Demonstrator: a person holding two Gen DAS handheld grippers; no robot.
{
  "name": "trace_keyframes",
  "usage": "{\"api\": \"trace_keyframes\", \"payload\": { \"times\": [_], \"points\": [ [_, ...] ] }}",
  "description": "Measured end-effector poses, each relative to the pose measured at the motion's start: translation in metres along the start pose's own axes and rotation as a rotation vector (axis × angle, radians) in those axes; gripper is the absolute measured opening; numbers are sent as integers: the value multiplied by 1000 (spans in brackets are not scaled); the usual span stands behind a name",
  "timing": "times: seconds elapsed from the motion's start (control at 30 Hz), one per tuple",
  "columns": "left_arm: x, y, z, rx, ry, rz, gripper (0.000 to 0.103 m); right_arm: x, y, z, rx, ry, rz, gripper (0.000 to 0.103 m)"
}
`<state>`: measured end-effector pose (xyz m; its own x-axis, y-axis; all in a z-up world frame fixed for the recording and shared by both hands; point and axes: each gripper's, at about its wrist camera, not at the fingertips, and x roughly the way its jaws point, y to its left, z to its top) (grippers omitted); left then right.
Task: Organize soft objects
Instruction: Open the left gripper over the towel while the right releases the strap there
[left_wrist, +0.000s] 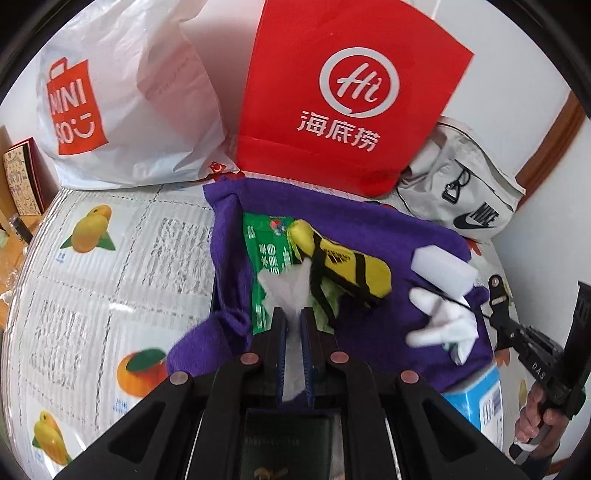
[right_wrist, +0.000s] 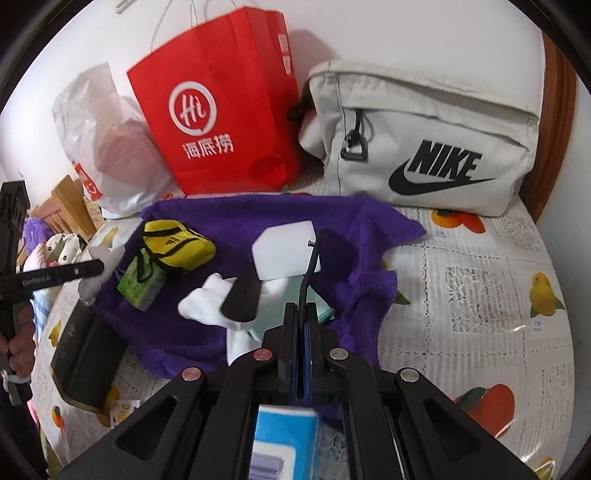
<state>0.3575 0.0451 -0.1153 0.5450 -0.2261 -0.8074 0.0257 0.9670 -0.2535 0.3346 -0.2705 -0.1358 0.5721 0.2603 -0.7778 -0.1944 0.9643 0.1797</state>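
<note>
Fruit-print tablecloth (right_wrist: 480, 280) covers the table, with a purple towel (right_wrist: 258, 214) spread on it. Left gripper (left_wrist: 293, 314) is clamped on a white tissue (left_wrist: 288, 284), right gripper (right_wrist: 303, 310) is pinched shut on a thin black strap (right_wrist: 312, 258). On the towel: a yellow pouch (left_wrist: 343, 262) over a green packet (left_wrist: 262, 258), a white sponge block (left_wrist: 443, 269), white socks (right_wrist: 210, 299). Behind sit a red bag (left_wrist: 347, 96), a white plastic bag (left_wrist: 122, 103) and a grey Nike bag (right_wrist: 424, 140)

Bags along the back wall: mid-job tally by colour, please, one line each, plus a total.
Red bag: 1
White plastic bag: 1
Pale grey Nike bag: 1
Total: 3
</note>
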Motion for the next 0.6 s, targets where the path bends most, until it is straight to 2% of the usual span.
{"api": "trace_keyframes", "payload": {
  "times": [0.33,0.6],
  "points": [
    [31,6,26,-17,9,22,9,29,-9,2,10,62,8,3],
    [47,5,30,-8,43,28,9,44,-9,3,10,118,2,4]
  ]
}}
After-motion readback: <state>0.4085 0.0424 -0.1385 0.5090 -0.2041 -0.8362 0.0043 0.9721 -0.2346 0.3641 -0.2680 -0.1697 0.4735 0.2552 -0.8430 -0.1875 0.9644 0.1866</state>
